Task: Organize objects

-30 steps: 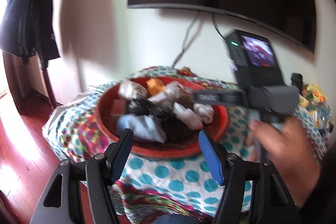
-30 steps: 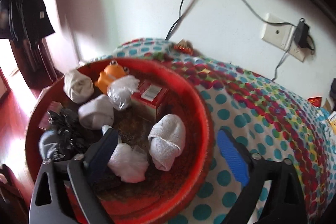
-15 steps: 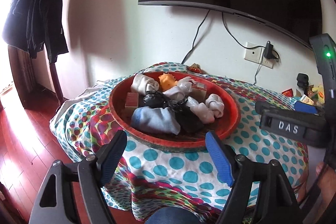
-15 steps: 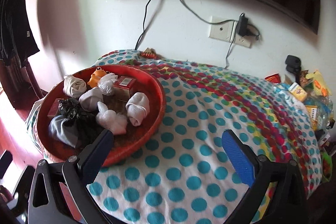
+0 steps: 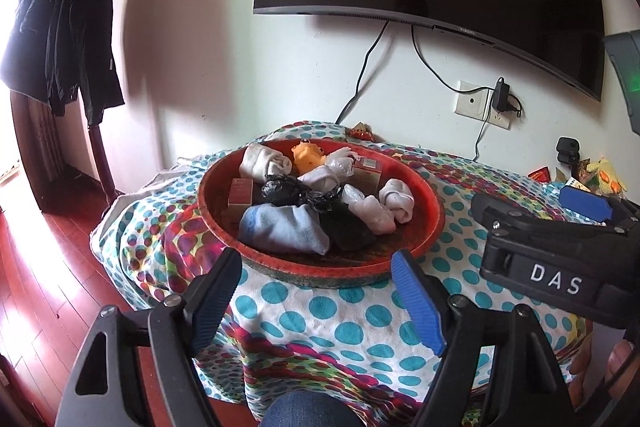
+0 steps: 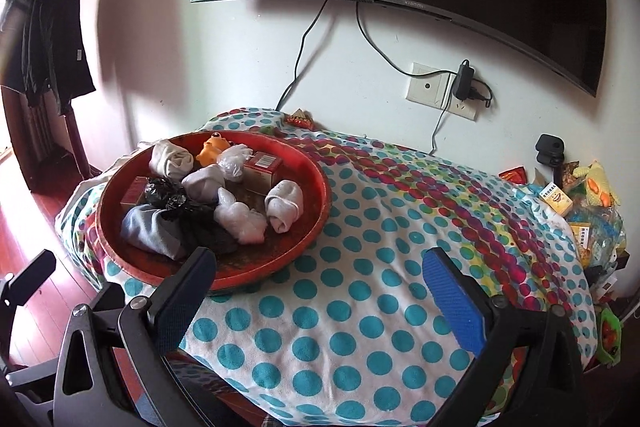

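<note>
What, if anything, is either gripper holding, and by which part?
Nothing is held. The left gripper and the right gripper are both open and empty, short of the red bowl of rolled socks.

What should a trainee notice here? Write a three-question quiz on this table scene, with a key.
1. True or false: the orange toy lies inside the red basin.
2. What is between the jaws of the right gripper?
A. a rolled sock
B. nothing
C. a small box
3. What colour is the crumpled bag among the rolled socks?

Key
1. True.
2. B. The jaws have just been opening and stand wide over the dotted cloth, gripping nothing.
3. Black.
</note>
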Tool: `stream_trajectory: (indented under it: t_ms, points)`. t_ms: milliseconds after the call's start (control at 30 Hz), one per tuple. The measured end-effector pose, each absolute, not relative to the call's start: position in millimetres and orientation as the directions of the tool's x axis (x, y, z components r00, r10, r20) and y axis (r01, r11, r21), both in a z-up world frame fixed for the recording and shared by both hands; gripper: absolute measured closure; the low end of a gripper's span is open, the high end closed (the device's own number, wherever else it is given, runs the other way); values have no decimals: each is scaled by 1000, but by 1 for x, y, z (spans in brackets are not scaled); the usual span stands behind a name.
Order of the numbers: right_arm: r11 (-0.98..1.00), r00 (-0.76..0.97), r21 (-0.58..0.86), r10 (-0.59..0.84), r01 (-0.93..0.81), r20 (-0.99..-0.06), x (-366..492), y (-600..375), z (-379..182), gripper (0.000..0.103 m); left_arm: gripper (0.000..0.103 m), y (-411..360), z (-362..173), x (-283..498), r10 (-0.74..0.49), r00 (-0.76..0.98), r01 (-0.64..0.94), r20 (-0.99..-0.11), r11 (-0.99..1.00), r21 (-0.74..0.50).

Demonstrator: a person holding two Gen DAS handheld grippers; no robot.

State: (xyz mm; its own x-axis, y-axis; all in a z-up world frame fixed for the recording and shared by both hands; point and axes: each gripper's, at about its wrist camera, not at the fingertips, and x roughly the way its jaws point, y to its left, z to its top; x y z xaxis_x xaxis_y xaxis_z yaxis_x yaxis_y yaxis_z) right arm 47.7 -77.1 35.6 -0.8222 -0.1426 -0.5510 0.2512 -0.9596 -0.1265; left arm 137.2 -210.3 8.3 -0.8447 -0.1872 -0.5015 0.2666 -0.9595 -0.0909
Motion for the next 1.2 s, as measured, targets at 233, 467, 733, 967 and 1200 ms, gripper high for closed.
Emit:
stream_trajectory:
  t_ms: [233, 467, 733, 967, 1200]
  points:
    - [-962, -817, -111, -146, 248, -558, 43, -75, 33, 0, 24, -208, 8, 136, -184, -847, 261, -498, -961, -88]
    - [-964, -815, -102, -149, 247, -560, 44, -73, 32, 0, 24, -209, 11, 137, -214, -844, 296, -491, -950, -95]
    - [-964, -817, -103, -148, 245, -558, 44, -72, 33, 0, 23, -214, 10, 141, -243, -835, 345, -493, -931, -124]
    - [-964, -816, -104, -146, 244, -559, 45, -71, 34, 0, 23, -214, 7, 142, -256, -836, 364, -485, -921, -142]
    - [-965, -820, -103, -144, 240, -555, 46, -68, 35, 0, 23, -214, 3, 141, -246, -830, 359, -500, -922, -142]
